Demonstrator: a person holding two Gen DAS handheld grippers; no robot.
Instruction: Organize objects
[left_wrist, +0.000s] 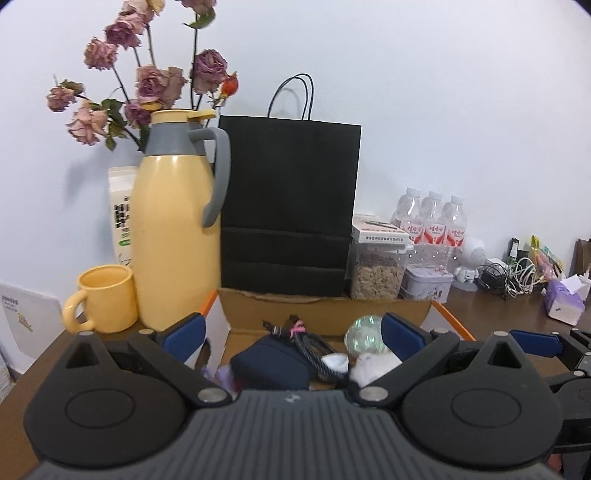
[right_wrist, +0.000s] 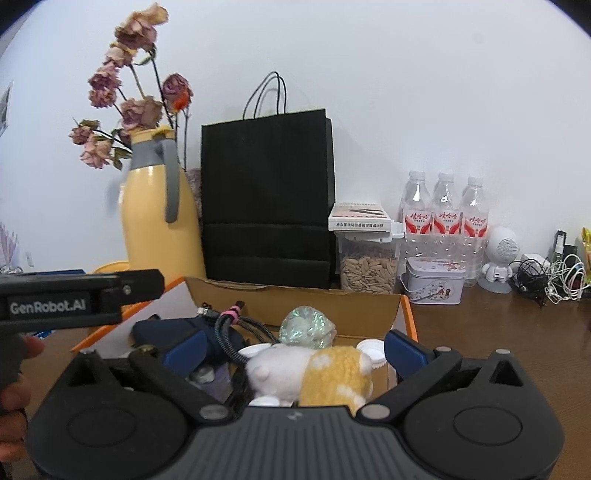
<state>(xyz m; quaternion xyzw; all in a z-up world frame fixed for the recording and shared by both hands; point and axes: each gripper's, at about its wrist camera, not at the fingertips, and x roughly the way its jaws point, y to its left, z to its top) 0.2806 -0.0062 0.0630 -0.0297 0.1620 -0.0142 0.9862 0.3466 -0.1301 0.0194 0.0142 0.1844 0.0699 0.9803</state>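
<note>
My right tool (right_wrist: 293, 350) and left tool (left_wrist: 293, 334) gape wide, holding nothing, above the box (right_wrist: 295, 295); next I pick another thing.

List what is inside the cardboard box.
In the box: a white-and-yellow plush toy, a dark pouch, a braided cable, a clear iridescent ball and white caps. The grippers' bodies cover the box's near part.

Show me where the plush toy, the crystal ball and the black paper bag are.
plush toy (right_wrist: 314, 373): right wrist view, on its yellow-and-white body.
crystal ball (right_wrist: 304, 326): right wrist view, on its shiny front face.
black paper bag (left_wrist: 290, 206): left wrist view, on the middle of its front panel.
</note>
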